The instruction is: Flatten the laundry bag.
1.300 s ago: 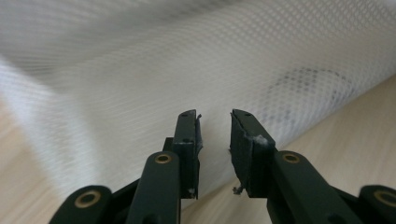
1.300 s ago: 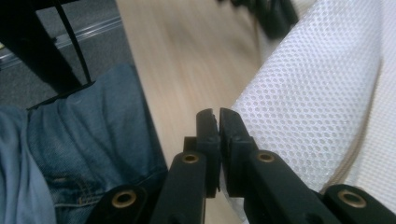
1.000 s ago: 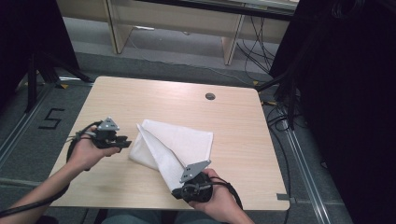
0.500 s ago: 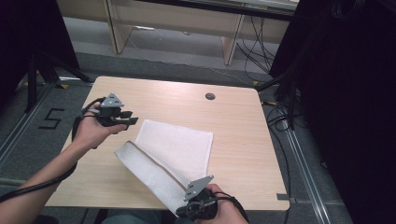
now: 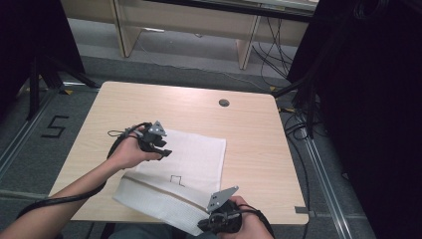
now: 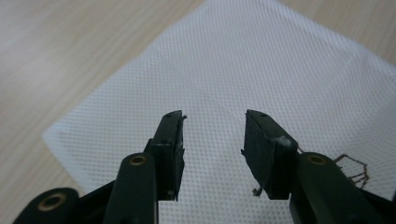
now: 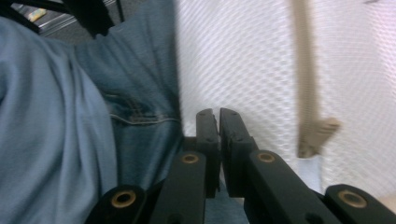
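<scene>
Jaws: left gripper (image 6: pixel 212 135) stands spread with nothing between the jaws; right gripper (image 7: pixel 216 122) is pressed almost together, and whether cloth is pinched between its jaws I cannot tell from its own camera.

High view, cloth: the white cloth (image 5: pixel 191 157) lies on the wooden table (image 5: pixel 259 134), its far half flat, its near edge pulled off the table's near edge toward the person's lap.

High view, left gripper (image 5: pixel 158 144): it sits over the cloth's far-left corner, on or just above it.

High view, right gripper (image 5: pixel 219 219): it is beyond the cloth's near-right end, past the table's near edge, with the cloth running right up to it.

High view, what differs: a second ago the cloth was folded into a triangle with the left gripper off its left side; half a second ago that gripper was up beyond the cloth's far-left corner. Now it has come down onto that corner, and the cloth is drawn out longer toward the person.

High view, meaning: my read is an unfolding or spreading, one end held, the other pinned.

Left gripper view: open jaws hover over the mesh weave; a small dark thread mark (image 6: pixel 355 168) lies on the cloth right of the jaws.

Right gripper view: blue denim (image 7: pixel 70 116) lies left of the cloth, and a tan stripe (image 7: pixel 306 84) runs down it.
</scene>
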The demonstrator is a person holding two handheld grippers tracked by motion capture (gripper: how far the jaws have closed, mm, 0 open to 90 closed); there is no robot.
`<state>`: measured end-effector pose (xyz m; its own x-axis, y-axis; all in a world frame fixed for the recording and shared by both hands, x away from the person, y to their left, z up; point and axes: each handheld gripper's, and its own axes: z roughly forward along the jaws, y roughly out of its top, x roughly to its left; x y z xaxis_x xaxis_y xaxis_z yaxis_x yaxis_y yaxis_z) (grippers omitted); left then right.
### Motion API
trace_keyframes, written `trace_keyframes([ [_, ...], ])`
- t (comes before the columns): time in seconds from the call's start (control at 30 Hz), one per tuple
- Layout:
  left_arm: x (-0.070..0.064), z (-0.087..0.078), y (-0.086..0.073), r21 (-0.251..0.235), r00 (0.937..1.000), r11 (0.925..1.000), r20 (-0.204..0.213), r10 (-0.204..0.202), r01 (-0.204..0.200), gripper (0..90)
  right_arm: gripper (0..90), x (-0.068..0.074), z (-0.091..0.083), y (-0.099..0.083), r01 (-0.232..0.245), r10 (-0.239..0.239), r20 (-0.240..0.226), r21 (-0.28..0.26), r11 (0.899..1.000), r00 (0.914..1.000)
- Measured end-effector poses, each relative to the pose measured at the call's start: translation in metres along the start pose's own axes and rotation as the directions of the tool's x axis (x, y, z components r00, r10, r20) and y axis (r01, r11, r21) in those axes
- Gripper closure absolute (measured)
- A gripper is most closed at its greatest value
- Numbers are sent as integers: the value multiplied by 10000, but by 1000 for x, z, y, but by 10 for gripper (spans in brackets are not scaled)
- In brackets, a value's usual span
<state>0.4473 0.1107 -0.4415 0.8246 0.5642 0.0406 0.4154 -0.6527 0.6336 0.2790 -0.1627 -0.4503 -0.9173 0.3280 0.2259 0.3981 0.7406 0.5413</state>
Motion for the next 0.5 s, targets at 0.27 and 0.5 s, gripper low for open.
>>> trace_keyframes([
  [0.27,-7,31,-17,1049,9984,9944,572,41,-101,569,880,-14,-7,3,-234,238,573,-87,9997,9981],
  [0.5,-10,42,-28,1363,9990,9905,420,141,-198,573,880,-21,-9,5,-436,440,796,-68,9990,9959],
])
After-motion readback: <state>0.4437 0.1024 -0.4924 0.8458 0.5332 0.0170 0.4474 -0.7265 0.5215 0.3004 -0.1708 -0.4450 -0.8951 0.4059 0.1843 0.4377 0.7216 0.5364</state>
